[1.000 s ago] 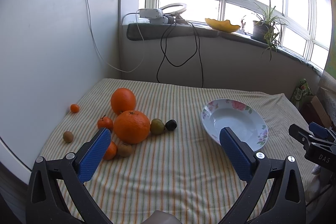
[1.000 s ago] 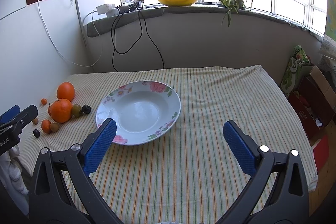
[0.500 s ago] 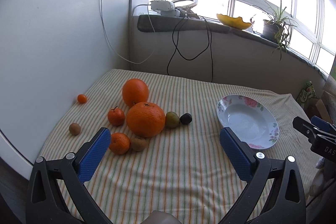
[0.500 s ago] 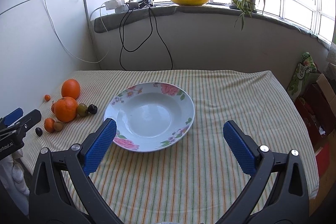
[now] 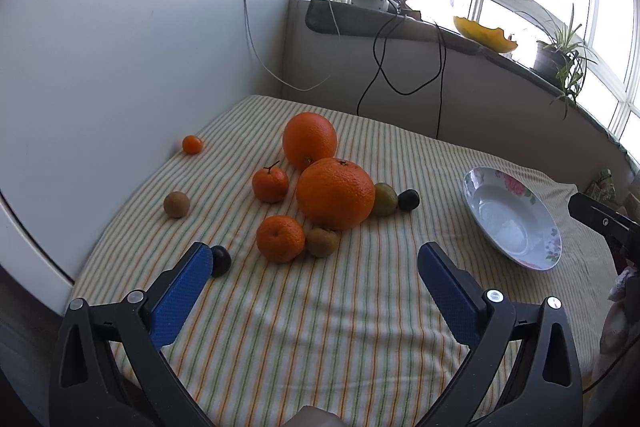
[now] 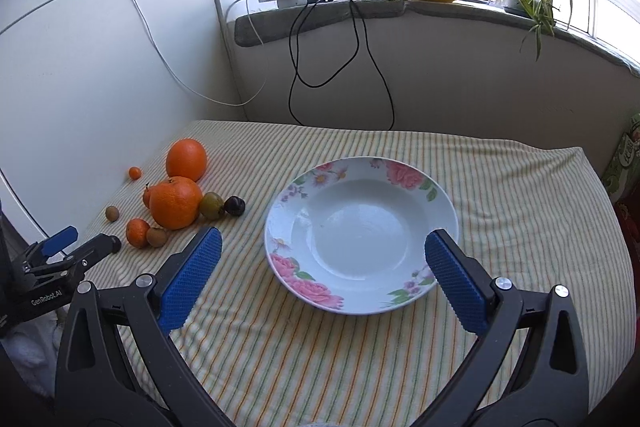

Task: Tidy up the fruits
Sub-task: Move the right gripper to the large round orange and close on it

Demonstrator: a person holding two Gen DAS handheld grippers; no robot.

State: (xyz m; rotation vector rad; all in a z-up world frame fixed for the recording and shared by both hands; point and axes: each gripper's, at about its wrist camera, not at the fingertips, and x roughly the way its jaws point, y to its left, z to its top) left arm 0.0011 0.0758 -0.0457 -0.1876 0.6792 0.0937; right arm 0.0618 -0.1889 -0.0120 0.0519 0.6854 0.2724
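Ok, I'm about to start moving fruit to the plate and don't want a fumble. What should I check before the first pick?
1. Left gripper open, nothing held: ok.
2. Right gripper open, nothing held: ok.
3. Floral plate holds nothing, ready to receive: ok.
4. Fruit in front of the left gripper: mandarin lies between the jaws' line: ok.
5. Mandarin clear of neighbours: not ok, a kiwi touches it.
6. Dark plum beside the left jaw could get knocked: not ok.
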